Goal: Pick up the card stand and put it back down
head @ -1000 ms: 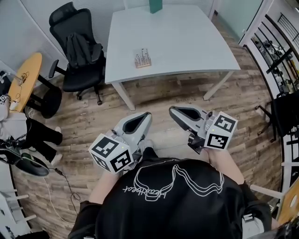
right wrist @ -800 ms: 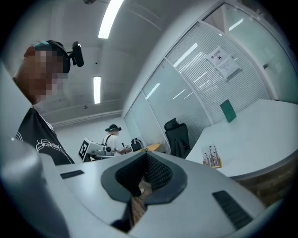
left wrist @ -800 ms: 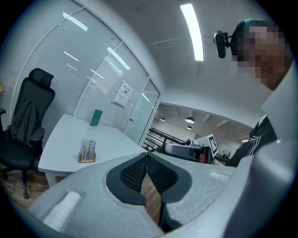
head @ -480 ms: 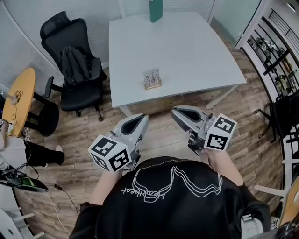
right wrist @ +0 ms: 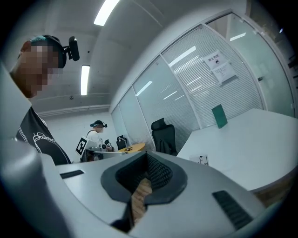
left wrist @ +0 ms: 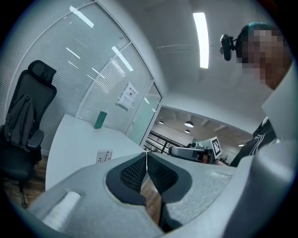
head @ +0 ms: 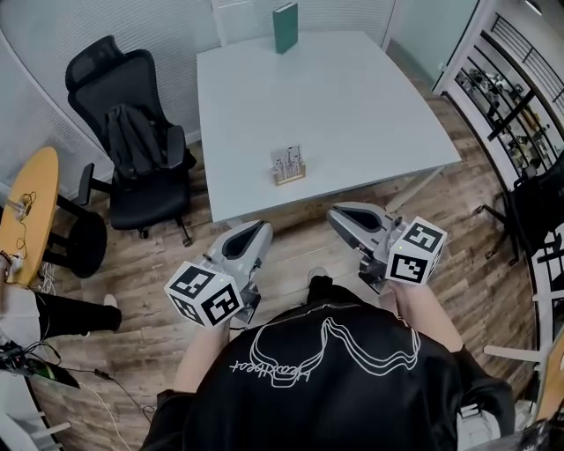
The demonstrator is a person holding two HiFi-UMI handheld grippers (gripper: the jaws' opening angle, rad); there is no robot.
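Note:
The card stand (head: 288, 166), a small wooden block holding white cards, stands near the front edge of the white table (head: 352, 97). It shows small in the left gripper view (left wrist: 104, 156) and in the right gripper view (right wrist: 203, 159). My left gripper (head: 262, 228) and right gripper (head: 335, 214) are held in front of my body over the wooden floor, short of the table edge and apart from the stand. Both are shut with nothing between the jaws, which meet tip to tip in the left gripper view (left wrist: 146, 153) and the right gripper view (right wrist: 146, 155).
A green box (head: 285, 27) stands upright at the table's far edge. A black office chair (head: 132, 150) with a jacket on it is left of the table, and a round wooden table (head: 22, 211) lies further left. Shelving (head: 520, 106) lines the right. Another person (right wrist: 97, 135) stands far off.
The table and card stand have come nearer, lower in the head view, as I walked toward them. Both grippers stay shut in front of my body.

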